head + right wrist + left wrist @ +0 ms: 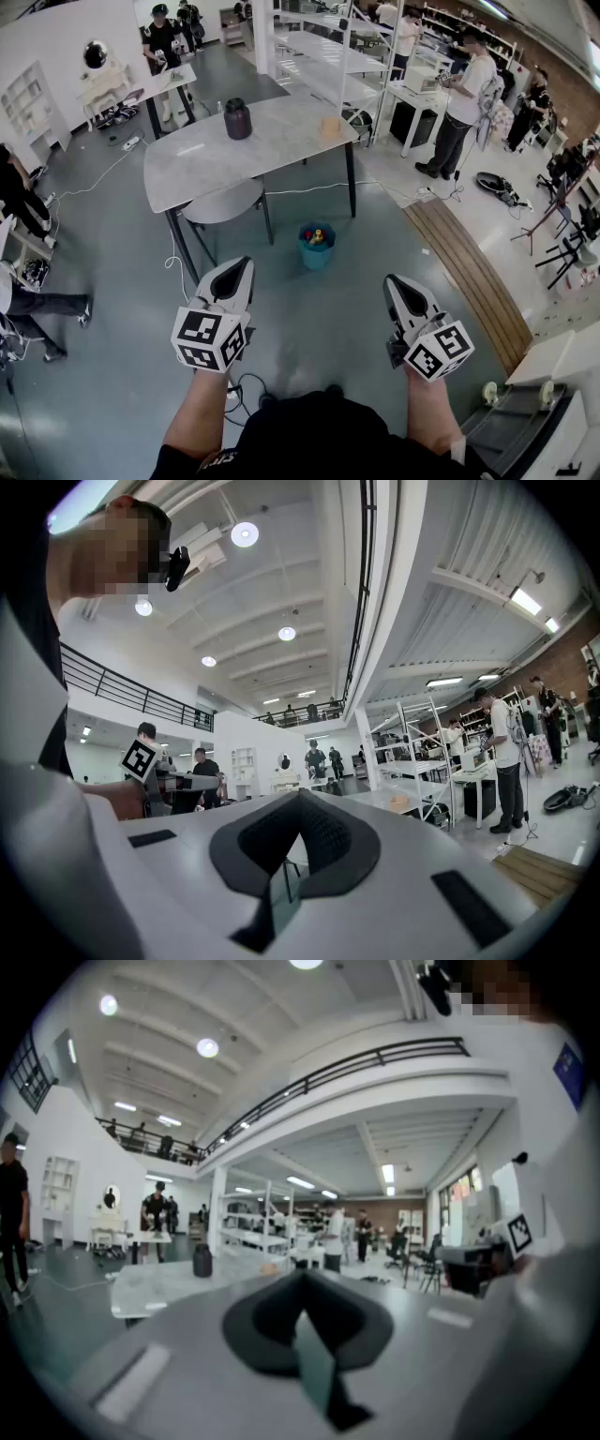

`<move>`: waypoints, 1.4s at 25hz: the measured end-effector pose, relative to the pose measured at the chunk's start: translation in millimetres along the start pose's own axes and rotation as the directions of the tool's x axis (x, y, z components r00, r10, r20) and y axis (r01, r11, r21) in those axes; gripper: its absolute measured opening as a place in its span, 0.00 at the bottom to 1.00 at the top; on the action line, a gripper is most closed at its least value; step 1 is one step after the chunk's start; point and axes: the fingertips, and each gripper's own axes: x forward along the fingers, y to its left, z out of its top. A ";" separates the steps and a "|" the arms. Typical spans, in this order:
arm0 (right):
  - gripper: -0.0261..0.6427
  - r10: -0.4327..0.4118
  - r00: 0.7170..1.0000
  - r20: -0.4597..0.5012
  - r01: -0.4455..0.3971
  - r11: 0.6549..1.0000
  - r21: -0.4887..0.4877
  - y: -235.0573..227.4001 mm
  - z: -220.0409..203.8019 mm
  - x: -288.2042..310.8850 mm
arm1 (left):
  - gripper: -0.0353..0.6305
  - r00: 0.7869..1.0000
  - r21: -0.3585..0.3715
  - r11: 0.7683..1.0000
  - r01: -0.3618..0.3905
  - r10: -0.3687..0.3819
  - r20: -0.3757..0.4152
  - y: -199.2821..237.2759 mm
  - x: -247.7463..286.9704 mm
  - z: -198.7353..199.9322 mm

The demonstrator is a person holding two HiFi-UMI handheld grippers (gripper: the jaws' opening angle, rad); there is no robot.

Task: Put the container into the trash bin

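Both claws are closed with nothing in them: the left gripper (242, 265) and the right gripper (392, 281) each have their jaw tips pressed together, held out side by side above the grey floor and touching nothing. The dark lidded container (237, 119) stands upright on the grey table (216, 155), well apart from both grippers. The blue trash bin (317, 247) sits on the floor near the table's near edge, between it and the grippers.

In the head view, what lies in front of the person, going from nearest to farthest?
left gripper and right gripper side by side → blue trash bin → grey table → dark container standing on it
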 end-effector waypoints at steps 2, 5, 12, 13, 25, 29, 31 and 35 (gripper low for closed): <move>0.03 0.009 1.000 -0.003 -0.008 1.000 0.002 -5.1 0.8 -4.5 | 0.07 1.000 0.000 1.000 0.000 0.000 -0.003 -8.8 4.3 1.6; 0.03 0.021 1.000 -0.004 -0.021 1.000 0.007 -15.2 -0.9 -10.7 | 0.07 1.000 0.001 1.000 -0.005 0.005 -0.010 -21.8 12.6 0.0; 0.03 0.052 0.999 -0.015 -0.051 0.997 0.058 -51.5 -6.7 -34.9 | 0.07 1.000 -0.011 1.000 -0.008 0.008 -0.030 -62.0 34.2 -10.4; 0.03 0.074 0.997 -0.021 -0.072 0.995 0.073 -53.6 -7.4 -38.4 | 0.07 0.999 -0.014 1.000 -0.008 0.008 -0.031 -69.3 36.8 -11.1; 0.03 0.200 0.977 -0.072 -0.186 0.969 0.166 -68.6 -32.3 -53.1 | 0.07 0.997 -0.046 0.998 0.033 -0.036 -0.064 -117.8 56.8 -38.0; 0.03 0.187 0.980 -0.074 -0.172 0.970 0.174 -82.2 -31.7 -43.6 | 0.07 0.997 -0.037 0.997 0.061 -0.063 -0.048 -117.2 72.3 -36.6; 0.03 0.181 0.980 -0.078 -0.166 0.972 0.169 -89.8 -30.1 -34.7 | 0.07 0.997 -0.042 0.997 0.061 -0.062 -0.034 -110.7 82.5 -35.1; 0.03 0.153 0.985 -0.079 -0.138 0.976 0.170 -112.3 -26.6 -8.7 | 0.07 0.998 -0.061 0.997 0.050 -0.051 -0.021 -84.7 112.7 -32.0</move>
